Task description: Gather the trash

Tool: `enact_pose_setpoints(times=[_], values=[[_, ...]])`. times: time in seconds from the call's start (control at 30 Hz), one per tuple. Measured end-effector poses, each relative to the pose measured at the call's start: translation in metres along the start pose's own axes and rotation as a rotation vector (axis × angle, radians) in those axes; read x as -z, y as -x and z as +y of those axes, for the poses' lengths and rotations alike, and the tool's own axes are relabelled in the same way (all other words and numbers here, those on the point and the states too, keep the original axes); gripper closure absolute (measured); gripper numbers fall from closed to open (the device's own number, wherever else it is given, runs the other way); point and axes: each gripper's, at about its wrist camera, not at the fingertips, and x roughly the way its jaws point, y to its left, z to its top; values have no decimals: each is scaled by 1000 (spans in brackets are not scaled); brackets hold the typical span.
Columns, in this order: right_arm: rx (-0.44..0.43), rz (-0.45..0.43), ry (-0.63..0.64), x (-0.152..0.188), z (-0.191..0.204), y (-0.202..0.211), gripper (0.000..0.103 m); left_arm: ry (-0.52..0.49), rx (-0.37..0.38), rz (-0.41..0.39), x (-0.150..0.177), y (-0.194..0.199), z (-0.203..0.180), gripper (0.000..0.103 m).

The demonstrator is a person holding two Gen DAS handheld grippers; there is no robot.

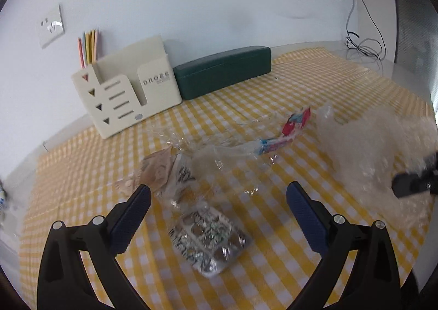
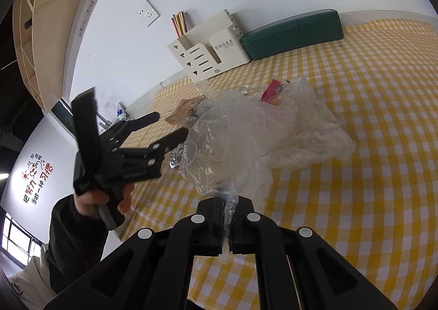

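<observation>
My left gripper (image 1: 219, 195) is open and empty, held above a silver snack wrapper (image 1: 209, 241) on the yellow checked tablecloth (image 1: 273, 96). A brown wrapper (image 1: 158, 170) lies just beyond its left finger, and a clear wrapper with a red and blue end (image 1: 284, 132) lies further back. My right gripper (image 2: 227, 208) is shut on the edge of a clear plastic bag (image 2: 262, 129) and lifts it off the cloth. The bag also shows blurred at the right of the left wrist view (image 1: 377, 151). The left gripper shows in the right wrist view (image 2: 172, 125), open, beside the bag's mouth.
A cream desk organiser (image 1: 128, 91) with coloured pencils (image 1: 89, 47) and a dark green case (image 1: 224, 69) stand against the white wall. Wall sockets (image 1: 50, 26) and cables (image 1: 364, 44) are behind. A small bottle (image 2: 120, 112) stands at the table's left edge.
</observation>
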Motion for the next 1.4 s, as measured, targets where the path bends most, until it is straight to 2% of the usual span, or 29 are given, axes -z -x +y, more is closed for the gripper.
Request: enact_pose_setpoints(times=[0.13, 0.23, 0.37, 0.47, 0.53, 0.57, 0.63, 0.73, 0.77, 1.1, 1.4], values=[[-9, -21, 0, 1, -2, 14, 96, 8, -24, 21, -3, -14, 4, 5], [2, -52, 2, 3, -7, 33, 96, 53, 33, -2, -3, -8, 10, 5], [30, -87, -13, -2, -22, 52, 96, 37, 25, 37, -4, -17, 10, 5], [37, -102, -21, -5, -29, 57, 96, 84, 31, 70, -2, -31, 18, 8], [30, -105, -24, -6, -32, 59, 96, 123, 56, 92, -1, -40, 24, 30], [27, -105, -24, -5, -32, 60, 96, 136, 62, 103, 0, -44, 26, 37], [24, -105, -25, -5, -33, 59, 96, 159, 68, 128, 2, -51, 29, 64], [19, -111, -31, -5, -36, 59, 96, 178, 84, 148, 6, -57, 33, 83], [17, -114, -35, -5, -38, 60, 96, 182, 83, 144, 6, -56, 35, 85], [13, -117, -45, -1, -42, 62, 96, 198, 108, 50, 8, -12, 34, 93], [-28, -148, 6, 5, -11, 79, 96, 286, 98, -53, 21, 60, 37, 94]])
